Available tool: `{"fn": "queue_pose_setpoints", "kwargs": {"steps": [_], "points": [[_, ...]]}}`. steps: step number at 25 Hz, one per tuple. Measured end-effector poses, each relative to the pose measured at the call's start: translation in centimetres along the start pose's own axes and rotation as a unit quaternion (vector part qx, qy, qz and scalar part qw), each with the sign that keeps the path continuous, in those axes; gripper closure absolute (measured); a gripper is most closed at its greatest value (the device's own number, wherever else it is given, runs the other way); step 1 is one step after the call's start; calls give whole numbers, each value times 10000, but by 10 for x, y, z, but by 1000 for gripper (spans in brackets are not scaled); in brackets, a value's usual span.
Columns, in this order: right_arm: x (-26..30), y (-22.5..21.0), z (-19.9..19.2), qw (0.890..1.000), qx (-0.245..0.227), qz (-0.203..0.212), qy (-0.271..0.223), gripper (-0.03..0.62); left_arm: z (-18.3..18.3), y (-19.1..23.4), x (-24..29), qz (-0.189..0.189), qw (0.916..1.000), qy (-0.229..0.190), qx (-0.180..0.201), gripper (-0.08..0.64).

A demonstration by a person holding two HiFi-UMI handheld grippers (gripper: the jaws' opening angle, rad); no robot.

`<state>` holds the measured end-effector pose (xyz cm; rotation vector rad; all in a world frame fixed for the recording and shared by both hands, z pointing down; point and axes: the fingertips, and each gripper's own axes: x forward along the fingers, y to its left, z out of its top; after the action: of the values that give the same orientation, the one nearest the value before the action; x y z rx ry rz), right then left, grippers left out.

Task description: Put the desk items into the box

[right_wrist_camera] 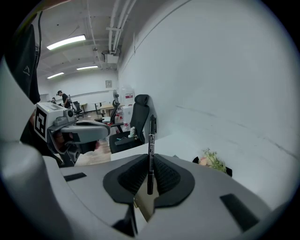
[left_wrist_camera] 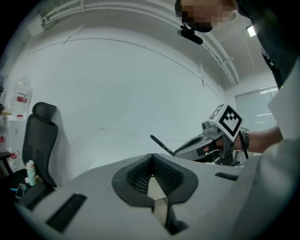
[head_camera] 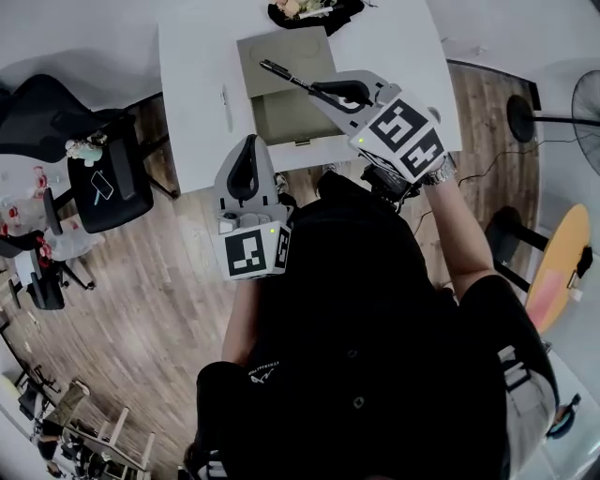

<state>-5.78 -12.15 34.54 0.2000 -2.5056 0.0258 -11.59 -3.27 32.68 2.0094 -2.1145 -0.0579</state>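
The step in hand is judged to be the carrying of one item to the box (head_camera: pixel 281 117). The right gripper (head_camera: pixel 317 90) is clamping a black pen (head_camera: pixel 281 73) near its lower end. In the right gripper view the pads are pressing on the barrel from both sides, and most of the pen (right_wrist_camera: pixel 151 140) is sticking out past the tips. Seen from the head view, the pen is lying over the open box, its free end pointing toward the box's far side. How high above the box it is hanging cannot be told.

The left gripper (head_camera: pixel 248 142) is holding nothing. Its jaws are meeting at the tips in the left gripper view, and it is hanging on the near side of the box, off the edge of the desk (head_camera: pixel 197 56).

The next move is likely calling for the pen to be lowered into the box and the right jaws to be parted.

The right gripper is covering part of the box's inside, so any contents there cannot be told. A pale slim thing (head_camera: pixel 225 101) beside the box is too faint to name. Beyond the box, a dark holder with flowers (head_camera: pixel 309 11) is being cut off by the frame edge.
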Motion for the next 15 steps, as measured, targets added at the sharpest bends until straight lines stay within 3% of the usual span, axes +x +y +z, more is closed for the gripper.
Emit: {"fn": "queue_pose_setpoints", "kwargs": {"steps": [5,15], "points": [[29,2,-22,9978,-103,473,450,552,-8,8,5,254,9996,72,-118,552],[88,-9,-70,9871,-114,967,1273,552,-25,35,34,563,9976,354,-183,552]]}}
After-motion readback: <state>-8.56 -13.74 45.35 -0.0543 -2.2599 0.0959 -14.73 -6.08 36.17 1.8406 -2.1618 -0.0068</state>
